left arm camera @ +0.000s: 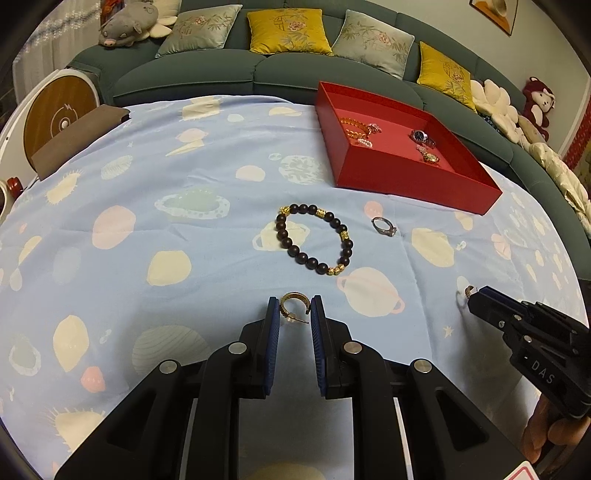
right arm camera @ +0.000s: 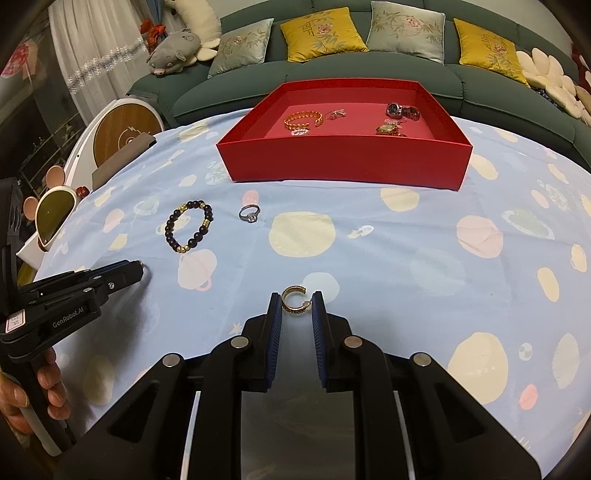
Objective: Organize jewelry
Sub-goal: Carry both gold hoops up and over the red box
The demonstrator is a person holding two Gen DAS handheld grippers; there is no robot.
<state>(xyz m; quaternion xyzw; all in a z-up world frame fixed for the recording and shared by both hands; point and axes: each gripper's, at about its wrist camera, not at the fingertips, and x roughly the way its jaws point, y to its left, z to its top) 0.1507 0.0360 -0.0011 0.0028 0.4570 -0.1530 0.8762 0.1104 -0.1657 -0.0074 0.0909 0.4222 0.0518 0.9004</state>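
In the left wrist view my left gripper [left arm camera: 294, 308] is shut on a gold hoop earring [left arm camera: 290, 301], held just above the blue planet-print cloth. In the right wrist view my right gripper [right arm camera: 296, 301] is shut on a second gold hoop earring [right arm camera: 293, 300]. A dark bead bracelet with gold beads [left arm camera: 314, 238] [right arm camera: 189, 230] and a silver stone ring [left arm camera: 384, 226] [right arm camera: 250, 213] lie loose on the cloth. Beyond them stands a red tray [left arm camera: 413, 179] [right arm camera: 343, 158] holding a gold chain bracelet [right arm camera: 303, 120], watches [right arm camera: 402, 110] and several small pieces.
Each gripper shows in the other's view, the right gripper [left arm camera: 476, 295] low right, the left gripper [right arm camera: 142, 267] low left, each held by a hand. White-framed sunglasses [right arm camera: 55, 214] lie at the cloth's left edge. A green sofa with cushions [right arm camera: 321, 33] runs behind the table.
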